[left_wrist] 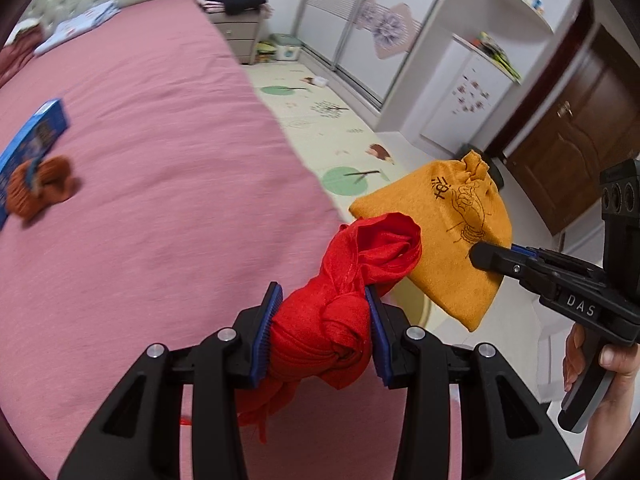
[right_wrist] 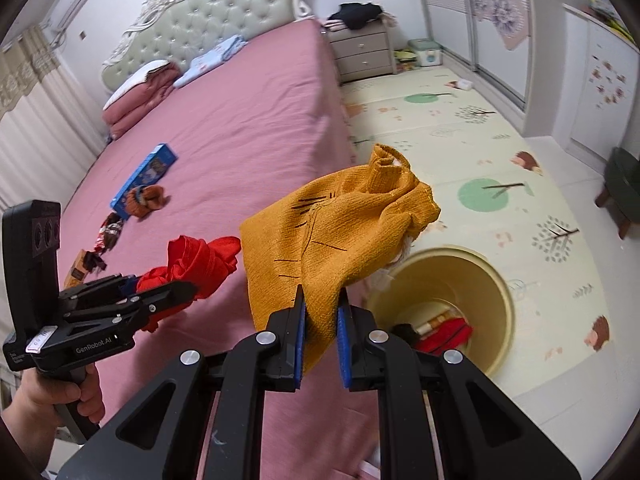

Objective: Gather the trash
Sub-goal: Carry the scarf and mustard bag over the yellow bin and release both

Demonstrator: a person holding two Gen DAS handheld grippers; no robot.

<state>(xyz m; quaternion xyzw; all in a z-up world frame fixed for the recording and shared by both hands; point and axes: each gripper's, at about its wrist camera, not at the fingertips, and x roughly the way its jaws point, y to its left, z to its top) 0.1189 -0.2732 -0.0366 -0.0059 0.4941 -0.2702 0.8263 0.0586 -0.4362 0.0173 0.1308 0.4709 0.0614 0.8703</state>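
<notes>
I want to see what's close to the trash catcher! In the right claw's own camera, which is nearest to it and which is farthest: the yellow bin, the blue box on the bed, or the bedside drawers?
From the right claw:
1. Yellow bin, on the floor mat just right of it.
2. Blue box, mid-bed on the left.
3. Bedside drawers, far back beside the headboard.

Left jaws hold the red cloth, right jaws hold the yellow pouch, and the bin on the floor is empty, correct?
Not quite: the bin is not empty. The right wrist view shows red and other items at its bottom. The left gripper does hold the red cloth, the right gripper the yellow pouch.
</notes>
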